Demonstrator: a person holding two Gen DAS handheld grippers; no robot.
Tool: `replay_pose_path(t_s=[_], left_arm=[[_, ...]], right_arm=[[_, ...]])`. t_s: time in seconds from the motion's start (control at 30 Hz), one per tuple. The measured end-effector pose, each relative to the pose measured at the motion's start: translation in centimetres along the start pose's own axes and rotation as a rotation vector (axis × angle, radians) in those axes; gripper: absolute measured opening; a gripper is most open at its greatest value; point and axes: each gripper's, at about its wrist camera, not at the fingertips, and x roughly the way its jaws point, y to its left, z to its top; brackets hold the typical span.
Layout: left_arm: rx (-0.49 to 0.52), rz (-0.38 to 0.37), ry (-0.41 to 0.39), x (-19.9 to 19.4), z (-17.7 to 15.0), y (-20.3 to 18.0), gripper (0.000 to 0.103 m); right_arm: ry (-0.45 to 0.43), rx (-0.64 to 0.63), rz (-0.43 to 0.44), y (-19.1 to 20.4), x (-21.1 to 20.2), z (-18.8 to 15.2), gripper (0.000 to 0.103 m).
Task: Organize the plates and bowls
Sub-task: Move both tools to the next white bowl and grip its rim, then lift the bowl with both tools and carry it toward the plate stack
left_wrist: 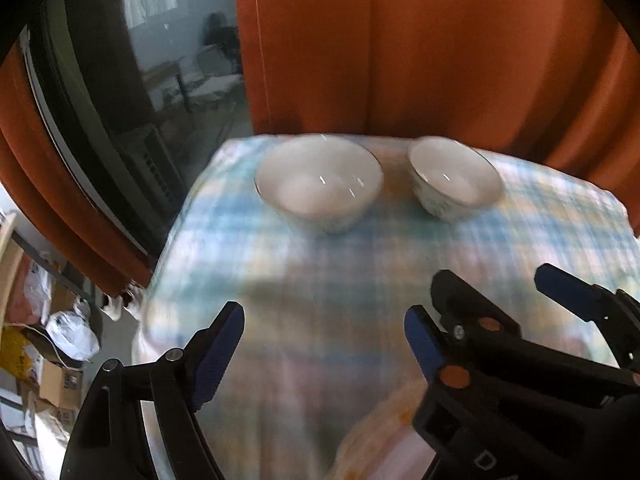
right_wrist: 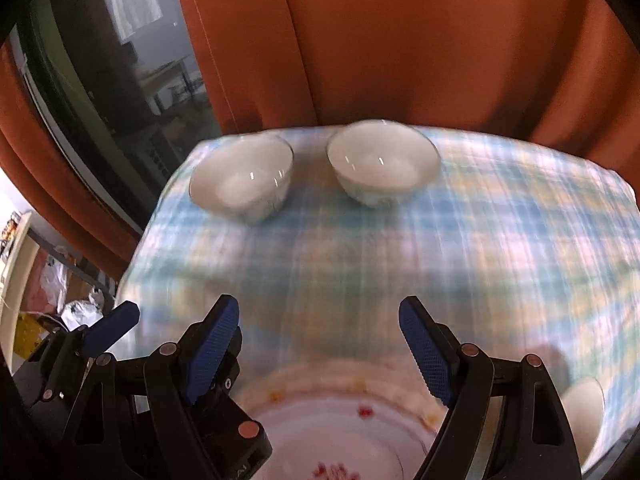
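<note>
Two white bowls stand side by side at the far edge of a plaid tablecloth: the left bowl point(left_wrist: 318, 182) point(right_wrist: 241, 180) and the right bowl point(left_wrist: 454, 178) point(right_wrist: 383, 164). A plate with a yellowish rim and red pattern point(right_wrist: 340, 424) point(left_wrist: 384, 436) lies at the near edge. My left gripper point(left_wrist: 324, 350) is open and empty above the cloth, left of the plate. My right gripper point(right_wrist: 320, 344) is open and empty just above the plate's far rim. In the left wrist view the right gripper's fingers point(left_wrist: 464, 300) reach in from the right. Both views are motion-blurred.
The table point(right_wrist: 500, 240) is covered by a blue, pink and yellow plaid cloth. An orange curtain point(right_wrist: 400, 48) hangs behind it, with a dark window point(left_wrist: 168, 60) at left. Another white object point(right_wrist: 582, 404) sits at the near right. Boxes and bags point(left_wrist: 60, 352) lie on the floor left.
</note>
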Motion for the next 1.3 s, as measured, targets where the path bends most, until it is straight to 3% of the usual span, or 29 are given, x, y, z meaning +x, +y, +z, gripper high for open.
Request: replay_pose_path(t_s=[0.33, 0.57, 0.63, 0.77, 0.97, 1.03, 1.1, 1.23, 1.3], left_arm=[[-0.048, 0.074, -0.022, 4.9, 5.6, 1.5, 0.084], [-0.081, 0.101, -0.016, 8.2, 8.0, 3.1, 0.084], [-0.083, 0.103, -0.013, 9.2, 8.3, 3.5, 0.079], [-0.088, 0.105, 0.005, 10.5, 8.6, 3.7, 0.067], [-0.116, 0.085, 0.029, 12.1, 8.6, 4.0, 0.058], [-0.116, 0.089, 0.03, 12.4, 8.6, 4.1, 0.048], [-0.109, 0.093, 0.031, 12.8, 8.8, 3.9, 0.047], [-0.109, 0.123, 0.031, 13.2, 8.9, 3.8, 0.039], [-0.112, 0.142, 0.027, 13.2, 8.9, 3.9, 0.034]], right_arm=[[-0.035, -0.015, 0.014, 0.8, 5.3, 6.9, 0.084], [-0.036, -0.012, 0.043, 1.9, 9.2, 10.3, 0.076], [-0.033, -0.014, 0.047, 2.2, 10.2, 10.8, 0.074], [-0.014, -0.012, 0.059, 2.7, 12.4, 11.6, 0.066], [0.011, 0.004, 0.077, 2.7, 14.3, 11.9, 0.055], [0.016, 0.003, 0.084, 2.6, 14.8, 11.9, 0.052], [0.017, 0.0, 0.074, 2.5, 15.1, 11.9, 0.039], [0.029, 0.009, 0.084, 2.1, 15.6, 12.0, 0.029], [0.035, 0.002, 0.088, 2.1, 16.0, 12.1, 0.019]])
